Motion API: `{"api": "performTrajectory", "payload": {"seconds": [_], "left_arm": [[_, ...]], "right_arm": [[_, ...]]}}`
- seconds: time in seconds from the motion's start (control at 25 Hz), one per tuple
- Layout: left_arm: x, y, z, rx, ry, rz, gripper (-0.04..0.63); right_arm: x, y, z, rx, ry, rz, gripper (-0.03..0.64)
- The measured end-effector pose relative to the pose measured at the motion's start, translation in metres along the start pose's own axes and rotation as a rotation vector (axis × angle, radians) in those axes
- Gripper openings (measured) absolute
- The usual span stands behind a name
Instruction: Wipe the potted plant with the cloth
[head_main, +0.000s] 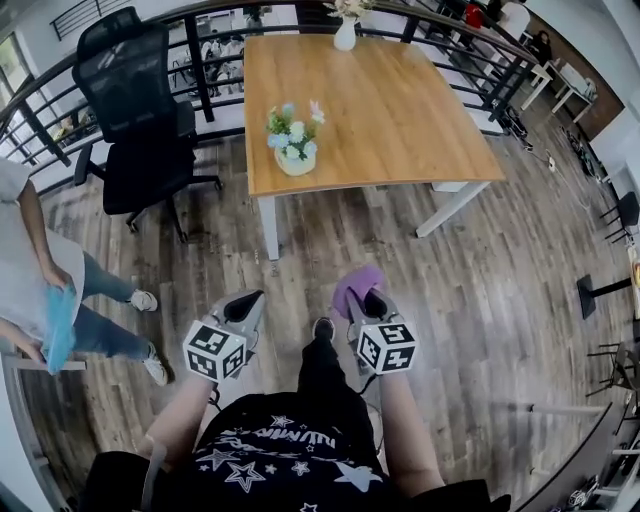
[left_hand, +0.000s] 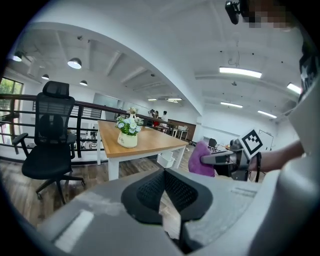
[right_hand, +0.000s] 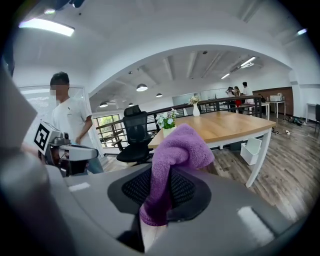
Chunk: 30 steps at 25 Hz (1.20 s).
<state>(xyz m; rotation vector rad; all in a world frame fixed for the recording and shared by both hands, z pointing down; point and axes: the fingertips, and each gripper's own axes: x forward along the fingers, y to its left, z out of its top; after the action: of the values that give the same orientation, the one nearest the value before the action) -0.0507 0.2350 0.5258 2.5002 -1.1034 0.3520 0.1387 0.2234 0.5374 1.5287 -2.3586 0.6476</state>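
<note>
Left tool (left_hand: 164, 174): jaws clenched together, nothing between them. Held low, pointing out over the wood floor (head_main: 480, 290).

Right tool (head_main: 364, 298): just right of the left tool and level with it, the two apart. Jaws clamped on a purple cloth (right_hand: 176, 150). The cloth bunches up above the pads and folds forward over the tip; a short tail hangs below the grip.

Ahead of both tools: bare floor, then the near edge of a wooden worktop (head_main: 400, 110) on white legs.

Potted plant (head_main: 293, 140): small cream pot with pale blue and white flowers, upright on the near left corner of the worktop. It stands ahead of the left tool and well apart from the cloth.

Left of the worktop, beyond the left tool: a black office chair (head_main: 135, 110).

Far end of the worktop: a white vase (head_main: 345, 35).

Left of the left tool: a person (head_main: 30, 270) stands, holding something light blue (head_main: 60, 325).
</note>
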Motion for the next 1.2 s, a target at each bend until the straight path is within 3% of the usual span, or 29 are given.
{"api": "performTrajectory", "payload": {"seconds": [0.28,0.48,0.6,0.92,1.2], "left_arm": [[0.095,0.031,0.050,-0.042,-0.001,0.090,0.002],[0.133,0.065,0.075,-0.076,-0.032,0.234,0.002],[0.150,0.075,0.084,-0.087,-0.041,0.280,0.002],[0.168,0.096,0.096,-0.112,-0.055,0.360,0.002],[0.169,0.110,0.093,-0.096,-0.018,0.390,0.002]], "right_arm": [[0.069,-0.085,0.061,-0.005,0.015,0.073,0.083],[0.113,-0.127,0.086,-0.019,0.037,0.129,0.083],[0.134,-0.145,0.099,-0.039,0.049,0.169,0.083],[0.182,-0.155,0.129,-0.094,0.065,0.260,0.083],[0.210,-0.146,0.126,-0.111,0.111,0.309,0.084]]}}
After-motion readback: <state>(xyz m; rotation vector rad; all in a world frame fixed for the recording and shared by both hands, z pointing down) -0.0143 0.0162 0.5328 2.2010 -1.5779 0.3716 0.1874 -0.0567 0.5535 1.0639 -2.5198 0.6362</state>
